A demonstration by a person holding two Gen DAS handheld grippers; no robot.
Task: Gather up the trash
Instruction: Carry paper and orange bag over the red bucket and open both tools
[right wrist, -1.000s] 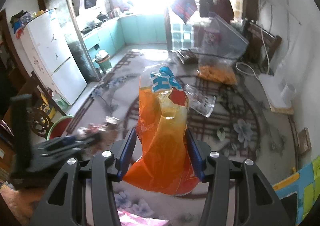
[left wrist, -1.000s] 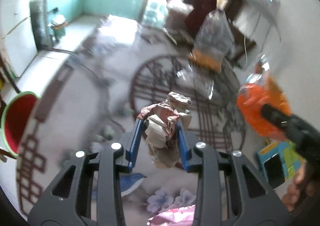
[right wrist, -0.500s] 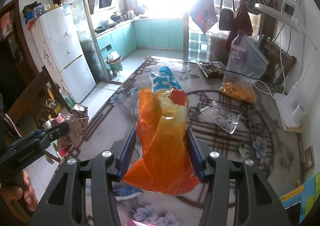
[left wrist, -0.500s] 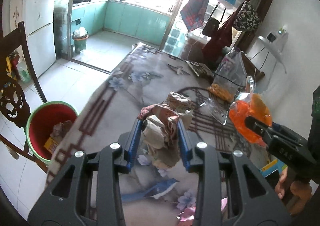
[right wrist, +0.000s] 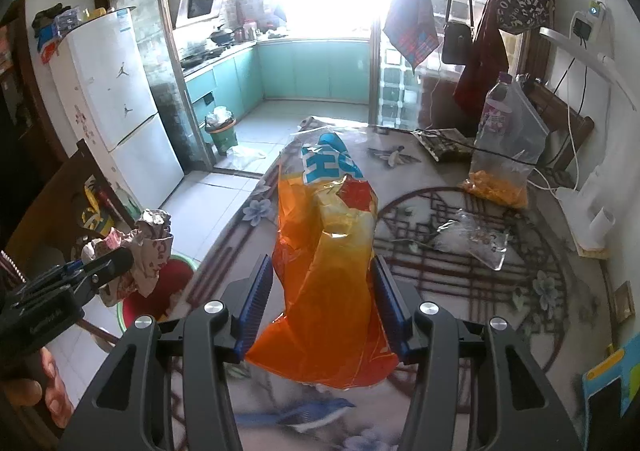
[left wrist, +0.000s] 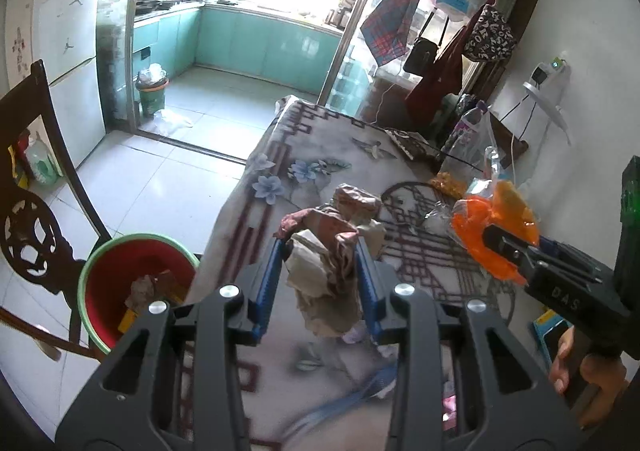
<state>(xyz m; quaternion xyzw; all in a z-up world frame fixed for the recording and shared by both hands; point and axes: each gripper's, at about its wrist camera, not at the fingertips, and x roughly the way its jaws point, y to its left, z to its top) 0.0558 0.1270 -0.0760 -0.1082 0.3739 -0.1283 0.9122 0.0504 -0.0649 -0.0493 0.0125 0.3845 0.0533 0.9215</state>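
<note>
I am seeing one red bin [left wrist: 120, 283] on the floor beside the tabletop [left wrist: 304, 155], holding some crumpled scraps; my left claw [left wrist: 320, 271] is clamping one wad of crumpled paper [left wrist: 324, 263] above the tabletop's edge; my right claw [right wrist: 322, 299] is gripping one orange plastic bag [right wrist: 332, 271] over the tabletop; one clear bag [right wrist: 504, 155] is standing further back, holding orange pieces and a bottle.

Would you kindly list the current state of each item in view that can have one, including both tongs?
Left tongs: shut on the crumpled paper wad, held above the table edge.
Right tongs: shut on the orange snack bag, lifted off the table.
Red bin: open, on the floor, some trash inside.
Clear wrapper: lying flat on the table.
Zip bag: upright, orange contents at bottom.
</note>
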